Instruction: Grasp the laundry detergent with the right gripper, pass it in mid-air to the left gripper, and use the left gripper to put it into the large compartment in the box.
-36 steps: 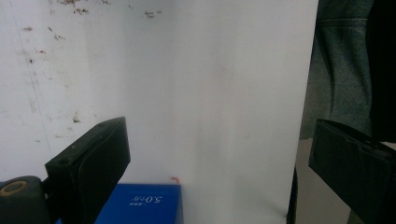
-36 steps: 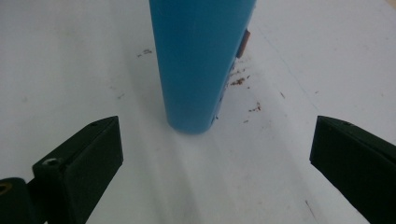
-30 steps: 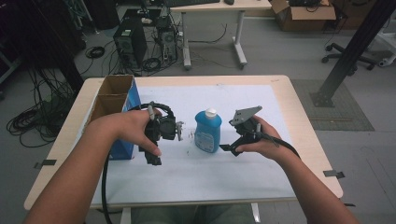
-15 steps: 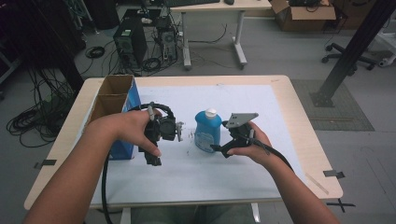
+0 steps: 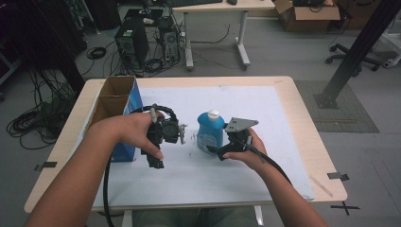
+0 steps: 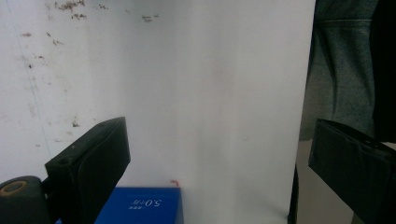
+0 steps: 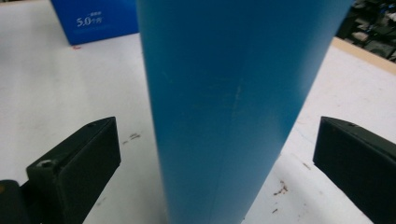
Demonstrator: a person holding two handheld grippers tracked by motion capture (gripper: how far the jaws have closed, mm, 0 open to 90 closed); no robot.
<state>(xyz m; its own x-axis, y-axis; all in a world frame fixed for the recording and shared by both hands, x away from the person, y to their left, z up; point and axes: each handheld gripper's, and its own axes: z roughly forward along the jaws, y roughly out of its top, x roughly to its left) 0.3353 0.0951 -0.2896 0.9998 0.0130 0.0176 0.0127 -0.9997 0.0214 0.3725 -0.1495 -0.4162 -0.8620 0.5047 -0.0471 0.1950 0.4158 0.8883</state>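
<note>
Since a second ago our right gripper (image 5: 215, 150) has slid leftward to the bottle (image 5: 210, 132), and its jaws now stand on either side of the bottle's base; the left gripper (image 5: 181, 134) has kept its place.

Going left to right, we count one blue box (image 5: 134, 108) with its brown flaps open, standing on the left part of the white sheet (image 5: 265, 113) that covers the table (image 5: 307, 118). Next comes our left hand (image 5: 137, 135), holding the left gripper just beside the box. In the left gripper view its jaws stand wide apart with nothing between them but the sheet, and a corner of the box (image 6: 142, 205) shows at the bottom.

Then comes the one bottle, blue with a white cap, upright near the middle of the sheet. In the right gripper view the bottle (image 7: 233, 102) rises between the two jaws, which are spread wide and clear of it on both sides. Our right hand (image 5: 248, 149) holds that gripper just right of the bottle.
</note>
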